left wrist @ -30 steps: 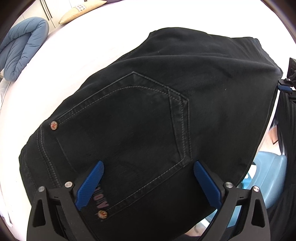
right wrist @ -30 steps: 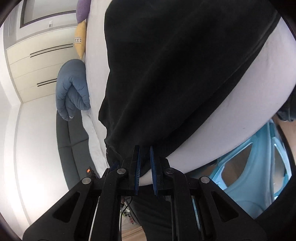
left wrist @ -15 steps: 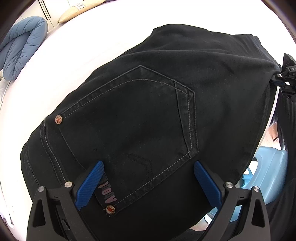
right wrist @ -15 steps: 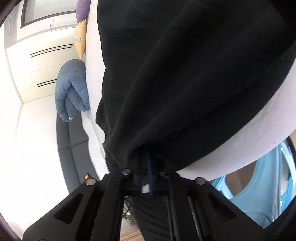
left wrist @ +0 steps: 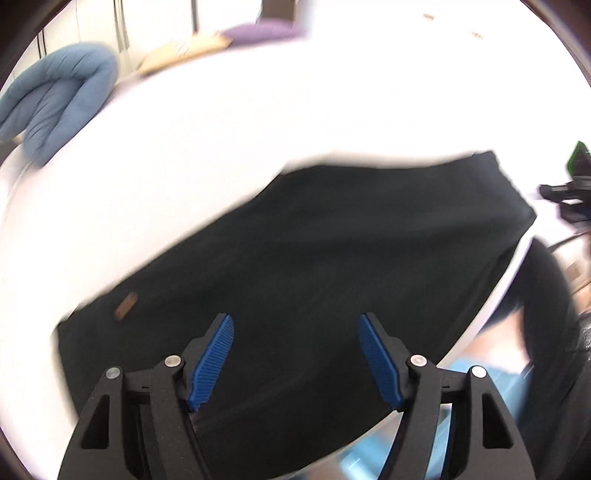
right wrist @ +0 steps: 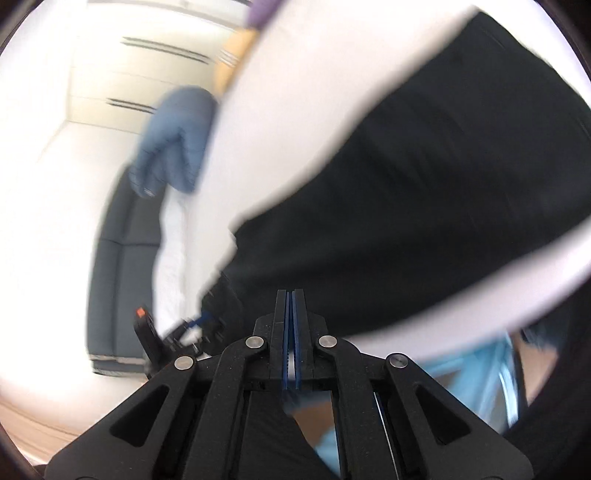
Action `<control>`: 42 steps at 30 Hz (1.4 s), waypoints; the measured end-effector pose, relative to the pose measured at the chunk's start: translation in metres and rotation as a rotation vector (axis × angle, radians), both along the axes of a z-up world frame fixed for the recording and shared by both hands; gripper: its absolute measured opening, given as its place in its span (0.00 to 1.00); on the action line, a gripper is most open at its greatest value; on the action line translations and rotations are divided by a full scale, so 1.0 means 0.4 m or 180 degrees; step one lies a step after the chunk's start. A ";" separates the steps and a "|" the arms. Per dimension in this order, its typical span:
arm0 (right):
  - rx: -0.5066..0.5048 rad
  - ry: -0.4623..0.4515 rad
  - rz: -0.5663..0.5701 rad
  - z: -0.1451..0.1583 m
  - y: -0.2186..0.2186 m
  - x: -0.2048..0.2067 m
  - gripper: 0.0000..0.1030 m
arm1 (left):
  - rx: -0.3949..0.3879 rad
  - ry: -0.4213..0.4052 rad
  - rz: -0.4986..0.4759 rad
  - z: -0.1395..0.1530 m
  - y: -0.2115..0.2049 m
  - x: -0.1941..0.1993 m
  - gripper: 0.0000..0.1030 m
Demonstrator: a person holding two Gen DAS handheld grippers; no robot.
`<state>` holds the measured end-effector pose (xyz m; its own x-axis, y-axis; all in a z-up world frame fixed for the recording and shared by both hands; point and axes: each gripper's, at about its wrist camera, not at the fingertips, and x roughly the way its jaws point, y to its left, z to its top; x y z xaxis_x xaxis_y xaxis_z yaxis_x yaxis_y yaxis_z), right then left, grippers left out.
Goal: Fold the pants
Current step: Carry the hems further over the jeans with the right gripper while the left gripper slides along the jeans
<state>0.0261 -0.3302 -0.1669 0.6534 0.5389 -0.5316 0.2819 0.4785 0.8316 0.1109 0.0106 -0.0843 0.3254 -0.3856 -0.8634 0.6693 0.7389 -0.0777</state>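
Black pants (left wrist: 332,277) lie folded and flat on the white bed (left wrist: 258,129), with a small brown label patch (left wrist: 125,308) near their left end. My left gripper (left wrist: 294,321) hovers above the near edge. Its jaws are closing, and nothing sits between the blue pads (left wrist: 212,365). In the right wrist view the pants (right wrist: 424,203) stretch away to the upper right. My right gripper (right wrist: 293,295) is shut at their near edge, and I see no fabric between its pads. The right gripper (left wrist: 569,192) also shows beside the pants' right corner. Both views are motion-blurred.
A blue quilted cushion (left wrist: 55,107) lies at the bed's far left, with a beige pillow (left wrist: 181,55) and a purple pillow (left wrist: 258,29) behind it. A light blue plastic seat (right wrist: 472,373) stands below the bed's near edge. A dark sofa (right wrist: 118,277) is at the left.
Both grippers have lifted back from the pants. The back pocket no longer shows; a plain folded face does. Left jaws have narrowed. Fabric no longer drapes over the right fingers.
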 end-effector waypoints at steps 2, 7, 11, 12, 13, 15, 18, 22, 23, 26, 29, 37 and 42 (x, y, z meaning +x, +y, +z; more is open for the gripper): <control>0.0240 0.0031 -0.0024 -0.040 -0.031 0.056 0.01 | -0.0131 -0.0021 -0.0212 -0.002 -0.112 -0.016 0.72; 0.0264 0.0483 -0.0188 -0.206 -0.095 0.086 0.01 | 0.0134 0.0295 -0.0572 -0.165 -0.330 -0.055 0.72; 0.0336 0.0431 -0.0926 -0.256 -0.214 -0.063 0.00 | 0.0204 0.0228 -0.0647 -0.178 -0.309 -0.121 0.75; 0.0245 0.0399 -0.1091 -0.247 -0.246 -0.100 0.00 | 0.0265 0.0223 -0.0731 -0.180 -0.298 -0.126 0.75; 0.0156 0.0384 -0.1237 -0.237 -0.276 -0.129 0.00 | 0.0367 0.0189 -0.0863 -0.182 -0.284 -0.146 0.75; 0.0068 0.0408 -0.1413 -0.218 -0.326 -0.161 0.00 | 0.0462 0.0162 -0.0998 -0.188 -0.254 -0.164 0.75; -0.0352 0.0543 -0.1483 -0.128 -0.336 -0.165 0.00 | 0.0445 0.0265 -0.0950 -0.192 -0.208 -0.159 0.76; -0.0308 0.0129 -0.0672 -0.039 -0.220 -0.044 0.03 | 0.0524 0.0324 -0.0914 -0.174 -0.238 -0.176 0.76; -0.0197 0.0082 -0.0368 -0.046 -0.176 0.003 0.03 | 0.0541 0.0327 -0.0906 -0.166 -0.257 -0.178 0.76; -0.0099 0.0130 0.0110 -0.086 -0.075 0.108 0.03 | 0.0456 0.0146 -0.0863 -0.117 -0.298 -0.165 0.76; -0.0049 0.0239 0.0107 -0.168 -0.059 0.173 0.03 | 0.0232 0.0083 -0.0736 -0.095 -0.324 -0.134 0.76; -0.0058 0.0201 -0.1324 -0.222 -0.361 0.074 0.00 | 0.0111 0.0334 -0.0600 -0.205 -0.338 -0.078 0.78; 0.0187 -0.0241 -0.0927 -0.109 -0.248 0.017 0.07 | 0.0093 0.0301 -0.0538 -0.220 -0.345 -0.088 0.81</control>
<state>0.0328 -0.4296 -0.2103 0.8215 0.3514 -0.4491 0.3365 0.3371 0.8793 0.0758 -0.1274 -0.1721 0.1752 -0.4021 -0.8987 0.7747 0.6196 -0.1262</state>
